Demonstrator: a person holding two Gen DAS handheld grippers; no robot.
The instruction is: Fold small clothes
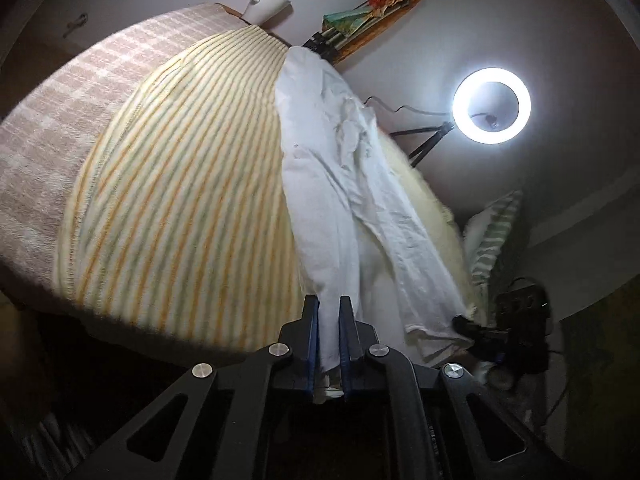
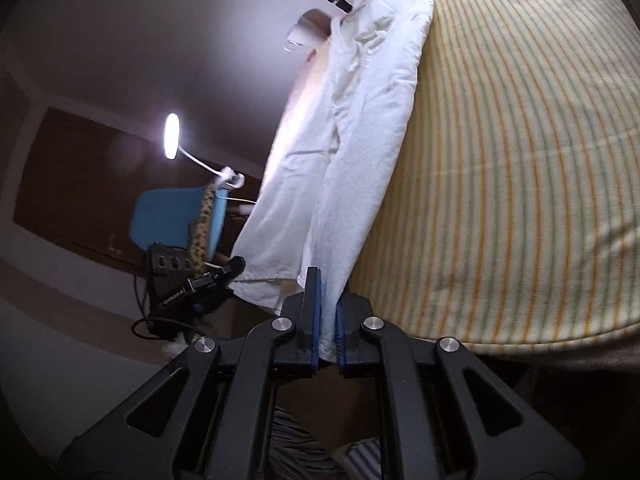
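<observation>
A small white garment (image 1: 344, 184) hangs stretched out above a bed covered with a yellow striped cloth (image 1: 180, 184). My left gripper (image 1: 329, 312) is shut on one near corner of it. My right gripper (image 2: 328, 304) is shut on the other near corner of the garment (image 2: 360, 128). The right gripper also shows in the left wrist view (image 1: 472, 326), pinching the cloth's far corner. The left gripper shows in the right wrist view (image 2: 230, 270), at the garment's other corner. The garment's far end trails toward the bed's far edge.
A pink checked blanket (image 1: 60, 120) lies beyond the striped cloth (image 2: 520, 160). A lit ring light (image 1: 491, 106) on a tripod stands right. A striped pillow (image 1: 492, 236) lies near it. A blue chair (image 2: 176, 216) and a desk lamp (image 2: 172, 136) stand left.
</observation>
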